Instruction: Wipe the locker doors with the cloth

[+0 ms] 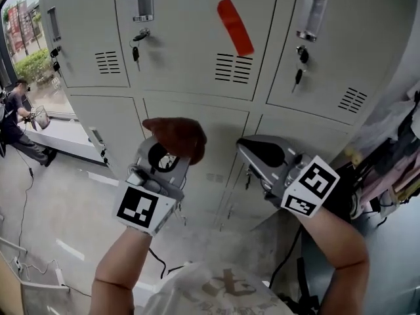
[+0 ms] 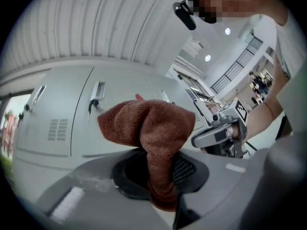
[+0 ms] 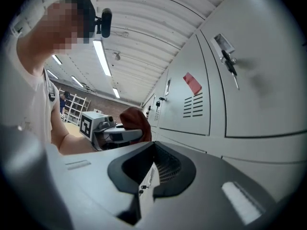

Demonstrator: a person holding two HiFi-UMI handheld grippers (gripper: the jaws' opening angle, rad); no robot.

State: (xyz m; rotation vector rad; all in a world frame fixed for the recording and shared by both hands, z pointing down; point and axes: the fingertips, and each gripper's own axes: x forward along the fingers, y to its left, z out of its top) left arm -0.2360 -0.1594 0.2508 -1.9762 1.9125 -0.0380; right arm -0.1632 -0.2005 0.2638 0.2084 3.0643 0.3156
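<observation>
Rust-brown cloth [image 1: 176, 136] sits bunched in the left gripper [image 1: 167, 156], whose jaws are clamped on its lower fold so the rest balloons out above them. It is held up in front of the grey locker doors [image 1: 197, 44], about level with the seam between the upper and lower rows, and whether it touches the metal cannot be told. Just beside it the right gripper [image 1: 259, 155] points at the same doors, jaws drawn together to a thin slit with nothing between them. Above both, a red strip of tape [image 1: 235, 26] slants across the middle upper door, and keys [image 1: 136, 54] hang in the locks.
</observation>
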